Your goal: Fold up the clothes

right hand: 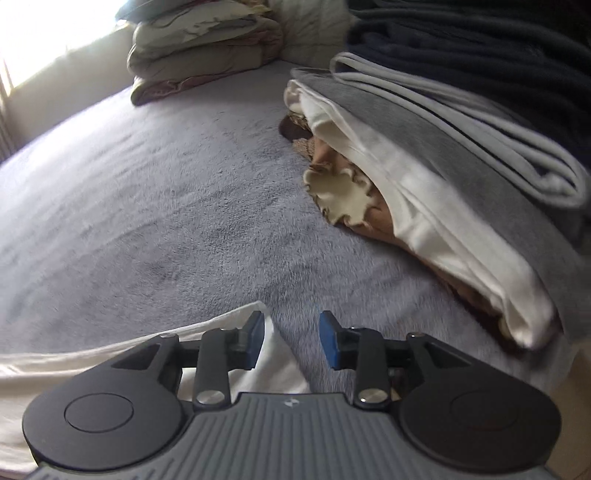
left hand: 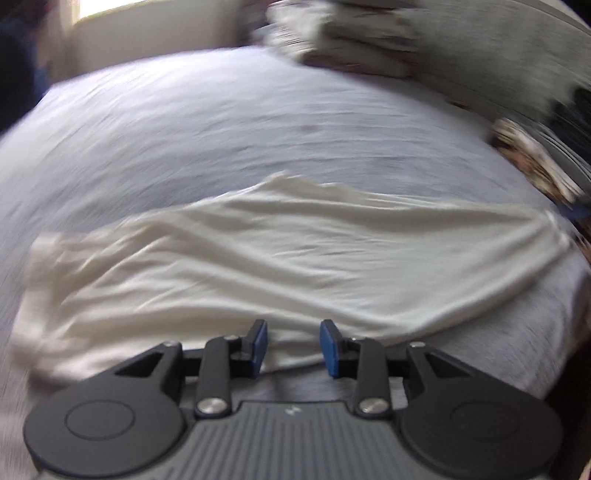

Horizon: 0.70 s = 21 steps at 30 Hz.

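Spread flat and wrinkled across a grey-lilac bed cover (left hand: 229, 122), a cream garment (left hand: 280, 251), stretched from the left edge of the left wrist view to a bunched, gathered end at the far right. Just ahead of the left tongs (left hand: 294, 347) and partly beneath them, the near hem of that cloth, visible through the gap between the blue pads (left hand: 330, 347). Parted to a moderate gap, those left tongs, nothing pinched between them, pads clear of the fabric on both sides. Heavy motion blur over that whole view. In the right wrist view, a corner of the same cream garment (right hand: 236, 354) under and just left of the right tongs (right hand: 291, 339), its pointed tip ending beside the left pad, bare bed cover (right hand: 155, 206) showing between the pads. Likewise moderately parted, the right tongs, gripping nothing. To the right of them, well apart from the garment's corner, a leaning stack of folded textiles (right hand: 436, 155): grey, white, cream and tan layers, with a dark blue blanket (right hand: 480, 33) above. At the far end of the bed, a pile of folded bedding (right hand: 199, 48) next to a bright window (right hand: 44, 33).
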{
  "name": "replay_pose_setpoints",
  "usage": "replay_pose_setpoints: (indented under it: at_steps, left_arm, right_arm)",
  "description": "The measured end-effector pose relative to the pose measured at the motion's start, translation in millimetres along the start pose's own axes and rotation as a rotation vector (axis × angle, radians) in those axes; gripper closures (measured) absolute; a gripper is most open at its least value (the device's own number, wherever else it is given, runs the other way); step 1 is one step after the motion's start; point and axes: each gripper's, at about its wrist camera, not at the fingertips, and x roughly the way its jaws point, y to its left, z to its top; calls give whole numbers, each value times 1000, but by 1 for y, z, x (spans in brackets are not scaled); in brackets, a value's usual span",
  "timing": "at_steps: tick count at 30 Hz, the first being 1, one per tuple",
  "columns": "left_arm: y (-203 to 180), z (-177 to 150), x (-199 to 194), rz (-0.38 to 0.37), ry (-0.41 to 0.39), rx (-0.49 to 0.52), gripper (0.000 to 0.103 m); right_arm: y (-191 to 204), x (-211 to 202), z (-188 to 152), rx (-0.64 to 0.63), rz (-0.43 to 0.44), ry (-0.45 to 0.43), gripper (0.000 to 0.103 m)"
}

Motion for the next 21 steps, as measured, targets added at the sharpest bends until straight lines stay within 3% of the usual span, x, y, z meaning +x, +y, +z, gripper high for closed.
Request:
replay_pose_setpoints:
  at_steps: [5,14,17,21]
  left_arm:
    - [35,4,-9,96,59,-261,70]
    - [105,-28,-48,202,-22,-667,65]
    - [123,-45,-52,181,-65,-796,65]
    - [136,-57,-43,88,-107,-937,65]
  right_arm:
    - [0,-2,-9,19,15,87,67]
    - [-16,-5,-32,97,30,132,67]
    - [-23,-10,-35,141,54,126,67]
    - [-32,-11,-41,232,105,132,67]
